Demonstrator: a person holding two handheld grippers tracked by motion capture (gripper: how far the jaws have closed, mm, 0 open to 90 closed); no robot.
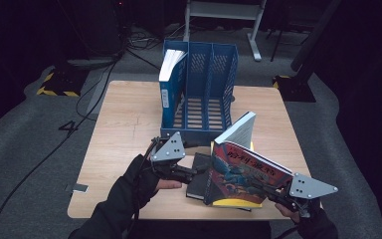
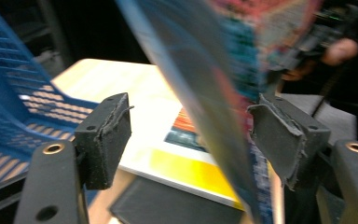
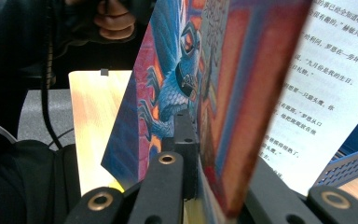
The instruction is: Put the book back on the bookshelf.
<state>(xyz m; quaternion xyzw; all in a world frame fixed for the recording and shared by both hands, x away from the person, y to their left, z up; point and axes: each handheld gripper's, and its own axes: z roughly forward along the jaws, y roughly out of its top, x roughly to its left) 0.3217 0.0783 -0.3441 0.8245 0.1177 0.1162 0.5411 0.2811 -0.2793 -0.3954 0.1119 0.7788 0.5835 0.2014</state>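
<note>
At the lower right of the high view, the right gripper (image 1: 273, 191) has its jaws clamped on the cover of a colourful book (image 1: 243, 177), holding it tilted up off a stack of other books (image 1: 198, 181) so that it can be lifted free. The left gripper (image 1: 191, 173) stands wide open with the book's edge passing between its pads (image 2: 105, 135) (gripping nothing yet), probably to steady it. The blue file rack (image 1: 199, 94) waits behind, at upper centre, one white-paged book (image 1: 171, 74) already filed in its left slot.
</note>
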